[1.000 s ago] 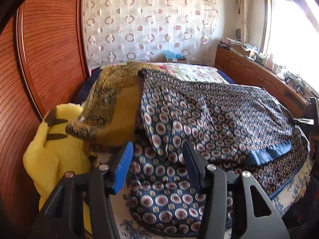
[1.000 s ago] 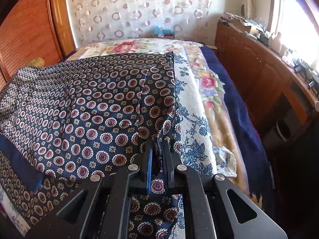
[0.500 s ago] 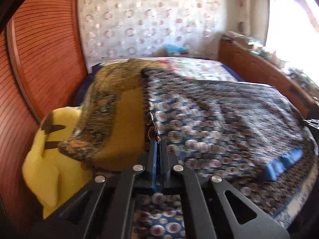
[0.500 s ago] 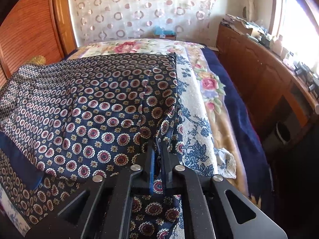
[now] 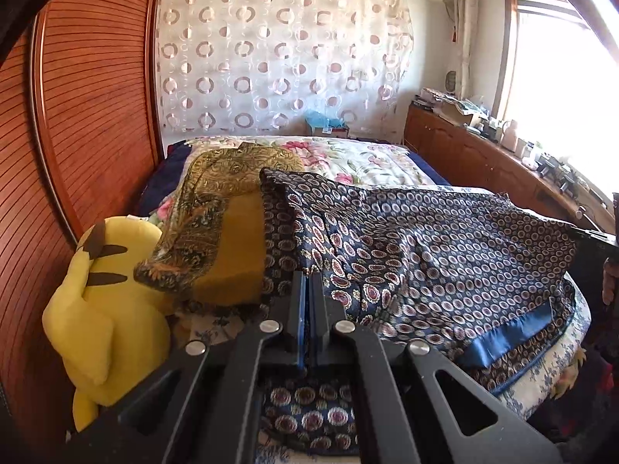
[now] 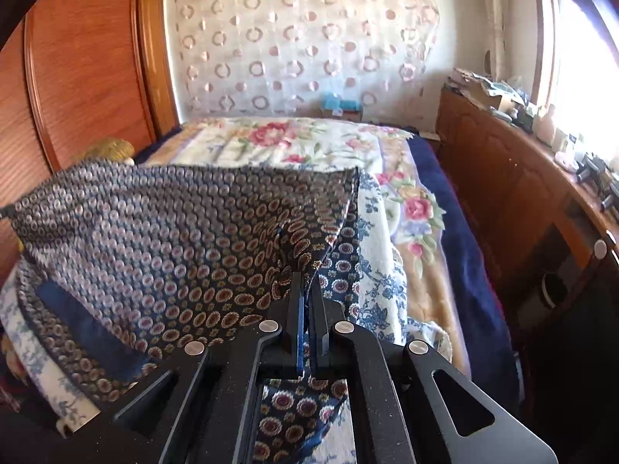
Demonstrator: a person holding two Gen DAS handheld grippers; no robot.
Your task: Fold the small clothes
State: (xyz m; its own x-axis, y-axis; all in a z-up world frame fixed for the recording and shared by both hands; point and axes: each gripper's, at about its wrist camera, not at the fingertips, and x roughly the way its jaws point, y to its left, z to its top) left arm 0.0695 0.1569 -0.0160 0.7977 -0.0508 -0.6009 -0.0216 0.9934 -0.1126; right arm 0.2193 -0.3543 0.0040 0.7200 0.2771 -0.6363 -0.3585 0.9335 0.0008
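Note:
A navy garment with a medallion print [image 5: 445,247] lies spread across the near end of the bed, a plain blue hem band [image 5: 514,332] at its right. My left gripper [image 5: 308,282] is shut on its left edge. In the right wrist view the same garment [image 6: 162,239] is lifted and stretched taut. My right gripper [image 6: 307,282] is shut on its right edge. The held cloth hangs below both grippers.
A yellow plush toy [image 5: 100,309] and a folded mustard paisley cloth [image 5: 216,224] sit left of the garment by the wooden headboard [image 5: 89,116]. A floral bedspread [image 6: 294,143] covers the bed. A cluttered wooden cabinet [image 6: 514,178] runs along the right, under the window.
My left gripper closed on the garment's left edge. Both grippers then lifted it, and the cloth between them has risen and pulled taut.

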